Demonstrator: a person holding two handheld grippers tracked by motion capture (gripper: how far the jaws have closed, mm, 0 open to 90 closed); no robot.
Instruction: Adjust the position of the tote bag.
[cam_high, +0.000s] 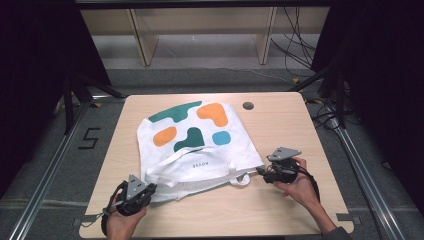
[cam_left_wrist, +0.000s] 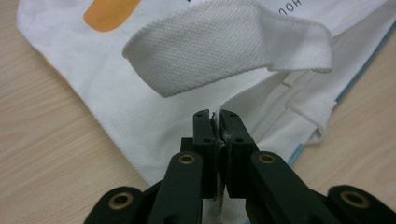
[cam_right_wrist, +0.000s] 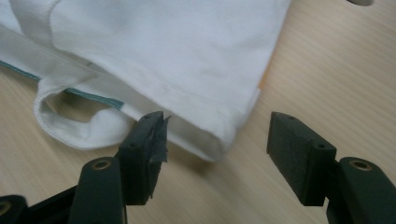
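A white tote bag (cam_high: 200, 150) printed with green, orange and teal shapes lies flat on the wooden table (cam_high: 280, 125), its opening toward me. My left gripper (cam_high: 149, 189) is at the bag's near left corner. In the left gripper view it (cam_left_wrist: 218, 128) is shut on the bag's white fabric edge (cam_left_wrist: 140, 121), and a handle strap (cam_left_wrist: 224, 51) loops above it. My right gripper (cam_high: 261, 170) is at the bag's near right corner. It (cam_right_wrist: 217, 135) stands open with the bag's corner (cam_right_wrist: 215, 144) between its jaws, untouched. The other handle loop (cam_right_wrist: 70, 128) lies to the left.
A small round grey cap (cam_high: 248, 105) sits in the table beyond the bag. Bare wood surrounds the bag to the right and along the near edge. Wooden shelving legs (cam_high: 142, 40) and cables (cam_high: 300, 50) are on the floor behind the table.
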